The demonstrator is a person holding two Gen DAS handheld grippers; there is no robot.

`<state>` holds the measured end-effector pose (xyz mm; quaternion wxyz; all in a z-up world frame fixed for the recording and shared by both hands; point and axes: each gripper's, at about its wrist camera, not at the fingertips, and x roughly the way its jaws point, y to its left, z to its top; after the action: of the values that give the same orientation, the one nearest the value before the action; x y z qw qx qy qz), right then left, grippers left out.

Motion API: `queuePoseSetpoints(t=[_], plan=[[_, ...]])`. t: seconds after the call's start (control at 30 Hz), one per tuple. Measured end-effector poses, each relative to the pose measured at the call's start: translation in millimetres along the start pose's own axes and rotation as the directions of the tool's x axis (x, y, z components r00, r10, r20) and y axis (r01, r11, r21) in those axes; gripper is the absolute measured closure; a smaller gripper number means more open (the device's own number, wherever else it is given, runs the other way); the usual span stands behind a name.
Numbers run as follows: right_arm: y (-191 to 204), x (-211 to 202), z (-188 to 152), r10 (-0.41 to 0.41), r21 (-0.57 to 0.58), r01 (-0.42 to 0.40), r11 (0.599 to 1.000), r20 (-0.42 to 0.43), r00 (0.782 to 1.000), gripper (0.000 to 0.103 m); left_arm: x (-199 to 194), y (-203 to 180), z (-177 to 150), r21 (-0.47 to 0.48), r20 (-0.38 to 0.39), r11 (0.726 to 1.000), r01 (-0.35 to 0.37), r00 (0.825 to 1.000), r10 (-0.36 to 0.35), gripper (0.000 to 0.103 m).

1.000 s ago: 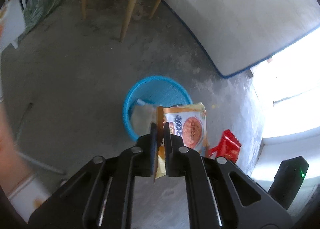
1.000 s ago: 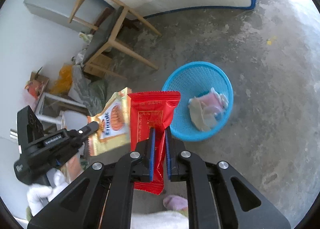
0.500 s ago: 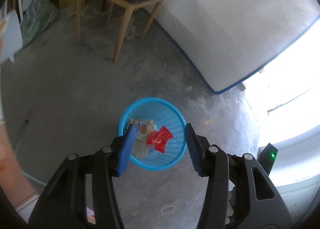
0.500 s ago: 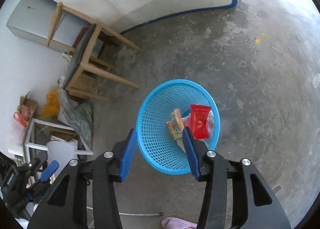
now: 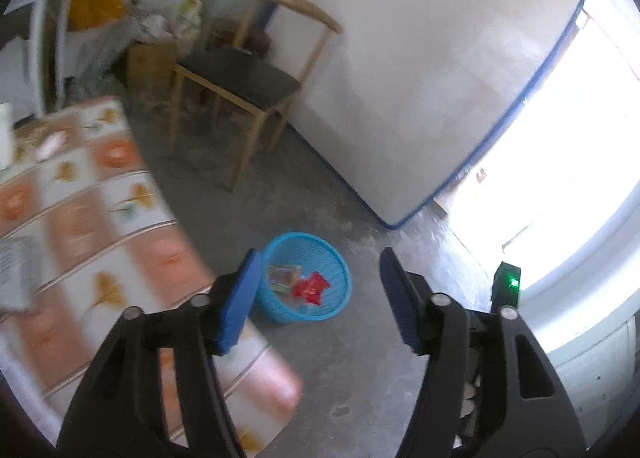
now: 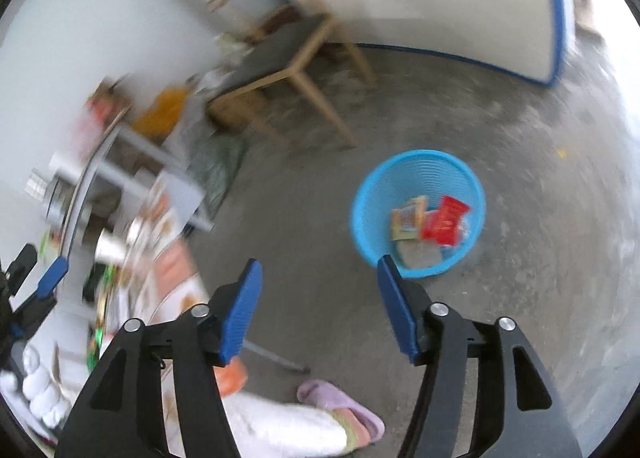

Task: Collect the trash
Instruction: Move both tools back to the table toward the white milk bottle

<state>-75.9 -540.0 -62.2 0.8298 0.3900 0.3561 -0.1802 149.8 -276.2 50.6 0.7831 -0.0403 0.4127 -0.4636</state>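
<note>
A blue plastic basket point(image 5: 332, 258) point(image 6: 368, 194) stands on the concrete floor. Inside lie a red wrapper point(image 5: 311, 287) point(image 6: 444, 218), an orange snack packet point(image 5: 282, 276) point(image 6: 408, 218) and pale crumpled trash. My left gripper point(image 5: 318, 300) is open and empty, raised well above the basket, which shows between its fingers. My right gripper point(image 6: 318, 304) is open and empty, up and to the left of the basket. The left gripper also shows at the far left of the right wrist view point(image 6: 24, 294).
A table with an orange-and-white patterned cloth point(image 5: 80, 218) lies at left. A wooden chair point(image 5: 248, 78) point(image 6: 296, 58) stands behind the basket, with a mattress point(image 5: 420, 70) leaning on the wall. Clutter and a shelf point(image 6: 120, 154) fill the left corner.
Both grippers let go of their wrappers, which now lie in the basket. Both grippers have since lifted up and back away from the basket, towards the table.
</note>
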Motion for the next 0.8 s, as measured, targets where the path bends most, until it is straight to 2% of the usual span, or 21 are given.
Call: queuePoseSetpoints(t=[0.07,0.13,0.17,0.27,0.33,0.43,0.5,0.7,0.8], plan=[[35,-5,-13,0.026,-0.090,-0.028,0.996,-0.022,0.999,0.038,-33,21,-13,-0.005,0.049,0.999,-0.052,0.997,0.053,0.040],[63,-5,-25,0.060,-0.152,-0.067,0.986,-0.046,0.997,0.035,-67,48,-30,-0.033,0.096,0.987,-0.160,0.982,0.162,0.040],[76,-3,-32,0.086,-0.173,-0.097,0.980,-0.067,0.994,0.035,-78,54,-35,-0.045,0.103,0.983,-0.181,0.977,0.184,0.039],[122,14,-54,0.173,-0.219,-0.210,0.953,-0.178,0.969,0.035,-116,86,-62,-0.115,0.125,0.968,-0.225,0.963,0.239,0.036],[147,24,-65,0.198,-0.244,-0.253,0.936,-0.231,0.953,0.035,-143,106,-83,-0.154,0.141,0.948,-0.278,0.943,0.300,0.034],[195,46,-83,0.234,-0.283,-0.335,0.899,-0.335,0.913,0.035,-172,126,-109,-0.192,0.148,0.922,-0.337,0.919,0.366,0.030],[226,57,-99,0.259,-0.295,-0.390,0.872,-0.398,0.880,0.035,-186,136,-124,-0.211,0.145,0.915,-0.345,0.914,0.378,0.030],[314,94,-136,0.213,-0.366,-0.450,0.814,-0.533,0.819,0.035,-205,160,-160,-0.268,0.136,0.895,-0.356,0.906,0.401,0.028],[349,116,-152,0.156,-0.430,-0.451,0.782,-0.566,0.810,0.035,-206,165,-168,-0.295,0.109,0.887,-0.356,0.909,0.401,0.028]])
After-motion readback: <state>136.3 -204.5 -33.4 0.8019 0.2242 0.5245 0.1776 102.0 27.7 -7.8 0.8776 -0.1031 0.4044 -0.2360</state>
